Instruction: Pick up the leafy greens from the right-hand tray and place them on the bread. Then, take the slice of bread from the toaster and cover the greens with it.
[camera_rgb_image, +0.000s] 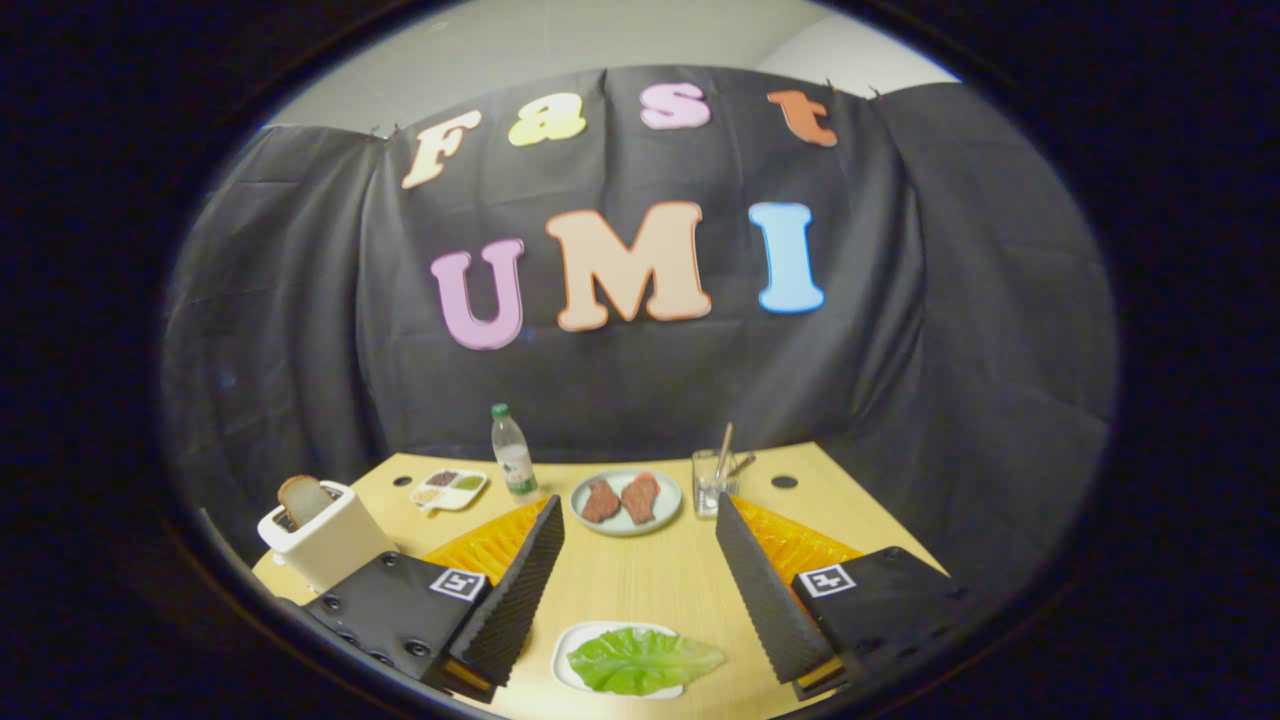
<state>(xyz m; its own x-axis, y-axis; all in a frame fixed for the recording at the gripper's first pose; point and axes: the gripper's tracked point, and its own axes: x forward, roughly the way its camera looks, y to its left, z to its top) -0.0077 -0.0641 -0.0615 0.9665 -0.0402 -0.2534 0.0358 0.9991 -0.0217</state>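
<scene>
**Open lane down the middle, clutter along the far edge**

Fingers of the gripper (640, 590) spread wide, gripping nothing, with bare table (640, 570) between them. Low between the finger bases, near the table's near edge: leafy greens (643, 660) on a white tray (570, 645), nothing standing over them. Beyond the fingertips, a plate (626, 502) with two brown pieces. Blocking the far edge: bottle (513, 454), glass (711, 482) with utensils, small sectioned dish (450, 489). At the left edge, toaster (325, 535) with bread slice (304, 498) sticking up, free above.
</scene>
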